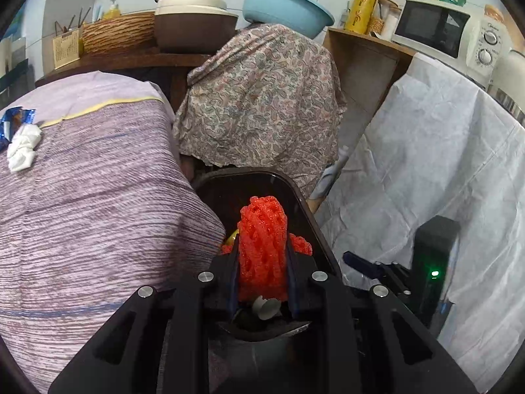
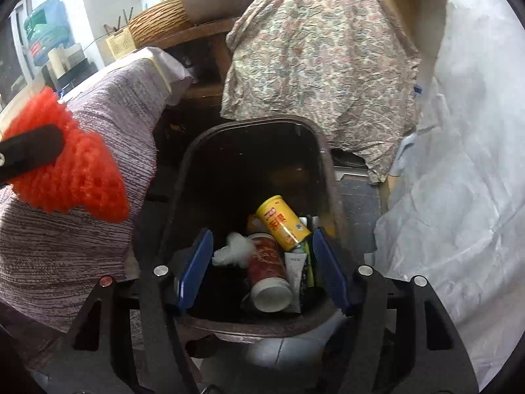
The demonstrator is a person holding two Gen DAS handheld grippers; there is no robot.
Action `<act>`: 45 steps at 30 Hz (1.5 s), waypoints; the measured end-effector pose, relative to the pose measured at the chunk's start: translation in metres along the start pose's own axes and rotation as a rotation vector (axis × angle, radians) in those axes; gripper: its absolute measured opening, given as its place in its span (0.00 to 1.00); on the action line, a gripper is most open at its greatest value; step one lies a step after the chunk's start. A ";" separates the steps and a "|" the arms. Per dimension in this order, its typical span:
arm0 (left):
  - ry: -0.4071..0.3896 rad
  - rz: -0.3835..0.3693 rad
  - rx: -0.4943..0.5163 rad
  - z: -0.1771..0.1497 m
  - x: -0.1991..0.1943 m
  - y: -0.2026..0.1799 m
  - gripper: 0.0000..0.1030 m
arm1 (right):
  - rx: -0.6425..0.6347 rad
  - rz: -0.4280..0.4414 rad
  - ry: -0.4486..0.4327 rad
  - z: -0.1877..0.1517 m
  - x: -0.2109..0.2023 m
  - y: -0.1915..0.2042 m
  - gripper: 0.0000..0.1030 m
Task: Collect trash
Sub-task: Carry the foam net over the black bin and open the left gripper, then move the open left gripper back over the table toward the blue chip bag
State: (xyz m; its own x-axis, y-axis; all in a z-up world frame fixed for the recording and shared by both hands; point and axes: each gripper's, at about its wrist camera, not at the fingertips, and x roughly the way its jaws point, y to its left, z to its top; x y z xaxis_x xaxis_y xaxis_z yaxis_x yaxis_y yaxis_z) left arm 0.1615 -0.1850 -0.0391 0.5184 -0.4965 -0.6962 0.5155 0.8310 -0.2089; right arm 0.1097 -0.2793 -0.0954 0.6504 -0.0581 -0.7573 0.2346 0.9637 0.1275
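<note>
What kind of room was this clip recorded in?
Most likely a home kitchen or pantry corner: a white microwave oven on a wooden shelf, a light blue plastic basin, a brown lidded cooking pot, and white tiled walls.

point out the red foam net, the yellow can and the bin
red foam net (image 1: pixel 262 246): left wrist view, middle of the mesh between the gripper's fingers
yellow can (image 2: pixel 283 223): right wrist view, its printed side
bin (image 2: pixel 249 124): right wrist view, far rim

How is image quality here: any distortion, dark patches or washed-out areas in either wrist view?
Left wrist view: strong fisheye bending, black corners; the red foam net is sharp. Right wrist view: same bending; white sheet is nearly washed out, trash bin interior dark, yet the yellow can reads clearly.
</note>
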 end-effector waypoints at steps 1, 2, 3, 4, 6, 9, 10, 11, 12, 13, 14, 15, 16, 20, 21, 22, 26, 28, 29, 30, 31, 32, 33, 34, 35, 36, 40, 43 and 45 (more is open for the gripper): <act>0.006 -0.004 0.006 -0.001 0.003 -0.003 0.22 | 0.004 -0.010 -0.003 0.000 -0.002 -0.004 0.63; 0.011 -0.006 0.010 -0.002 0.006 -0.005 0.22 | 0.010 -0.026 -0.007 -0.001 -0.005 -0.008 0.64; 0.018 -0.009 0.017 -0.003 0.010 -0.008 0.22 | 0.016 -0.042 -0.010 -0.002 -0.008 -0.012 0.64; 0.024 -0.011 0.021 -0.004 0.014 -0.011 0.22 | 0.022 -0.055 -0.013 -0.002 -0.010 -0.016 0.65; 0.040 -0.014 0.026 -0.006 0.022 -0.015 0.22 | 0.038 -0.082 -0.023 -0.003 -0.018 -0.026 0.66; 0.063 -0.017 0.037 -0.008 0.033 -0.020 0.22 | 0.067 -0.126 -0.036 -0.003 -0.028 -0.043 0.67; 0.069 -0.017 0.045 -0.009 0.037 -0.023 0.22 | 0.077 -0.134 -0.038 -0.004 -0.030 -0.048 0.67; 0.074 -0.016 0.054 -0.010 0.041 -0.025 0.22 | 0.091 -0.142 -0.038 -0.006 -0.032 -0.054 0.67; 0.078 -0.014 0.061 -0.010 0.044 -0.027 0.22 | 0.101 -0.146 -0.037 -0.007 -0.033 -0.058 0.67; 0.082 -0.010 0.071 -0.011 0.048 -0.029 0.22 | 0.114 -0.152 -0.037 -0.009 -0.035 -0.063 0.67; 0.085 -0.005 0.078 -0.012 0.051 -0.031 0.22 | 0.123 -0.155 -0.036 -0.011 -0.036 -0.067 0.67; 0.086 0.000 0.081 -0.012 0.055 -0.031 0.22 | 0.129 -0.157 -0.035 -0.012 -0.036 -0.070 0.67; 0.087 0.006 0.083 -0.012 0.058 -0.032 0.24 | 0.134 -0.160 -0.036 -0.014 -0.037 -0.072 0.68; 0.099 0.010 0.087 -0.013 0.068 -0.034 0.40 | 0.143 -0.164 -0.040 -0.018 -0.041 -0.077 0.68; 0.096 0.010 0.086 -0.014 0.068 -0.035 0.44 | 0.146 -0.166 -0.042 -0.020 -0.042 -0.078 0.69; 0.094 0.008 0.086 -0.014 0.068 -0.035 0.50 | 0.152 -0.169 -0.042 -0.021 -0.043 -0.080 0.69; 0.086 0.013 0.099 -0.014 0.068 -0.037 0.61 | 0.173 -0.171 -0.036 -0.025 -0.045 -0.086 0.70; 0.083 0.006 0.095 -0.013 0.067 -0.037 0.65 | 0.179 -0.171 -0.035 -0.025 -0.045 -0.087 0.70; 0.081 0.003 0.091 -0.013 0.066 -0.037 0.66 | 0.182 -0.172 -0.035 -0.025 -0.044 -0.088 0.71; 0.081 0.002 0.088 -0.013 0.064 -0.037 0.67 | 0.184 -0.170 -0.034 -0.025 -0.044 -0.088 0.71; 0.080 -0.002 0.085 -0.013 0.061 -0.037 0.68 | 0.185 -0.169 -0.033 -0.025 -0.044 -0.087 0.71; 0.076 -0.008 0.083 -0.013 0.058 -0.037 0.69 | 0.186 -0.168 -0.033 -0.025 -0.044 -0.087 0.71; 0.070 -0.011 0.083 -0.014 0.054 -0.037 0.69 | 0.184 -0.168 -0.034 -0.025 -0.045 -0.086 0.72; 0.062 -0.011 0.083 -0.014 0.050 -0.037 0.71 | 0.181 -0.168 -0.035 -0.025 -0.045 -0.086 0.72; 0.055 -0.011 0.083 -0.014 0.044 -0.037 0.72 | 0.179 -0.167 -0.035 -0.025 -0.045 -0.085 0.72; 0.051 -0.015 0.084 -0.014 0.040 -0.038 0.72 | 0.178 -0.164 -0.035 -0.024 -0.045 -0.085 0.73; 0.012 -0.029 0.088 -0.012 0.012 -0.038 0.76 | 0.176 -0.155 -0.021 -0.025 -0.040 -0.082 0.73; -0.030 -0.030 0.098 -0.010 -0.010 -0.039 0.81 | 0.174 -0.135 -0.020 -0.021 -0.039 -0.075 0.73; -0.057 -0.025 0.106 -0.008 -0.024 -0.039 0.83 | 0.165 -0.122 -0.026 -0.018 -0.041 -0.068 0.73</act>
State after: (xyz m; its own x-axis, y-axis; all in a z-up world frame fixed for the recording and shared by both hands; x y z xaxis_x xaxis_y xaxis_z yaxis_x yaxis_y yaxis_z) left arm 0.1235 -0.2032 -0.0203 0.5405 -0.5328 -0.6511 0.5967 0.7883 -0.1497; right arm 0.0543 -0.3373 -0.0846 0.6281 -0.1804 -0.7569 0.4263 0.8935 0.1408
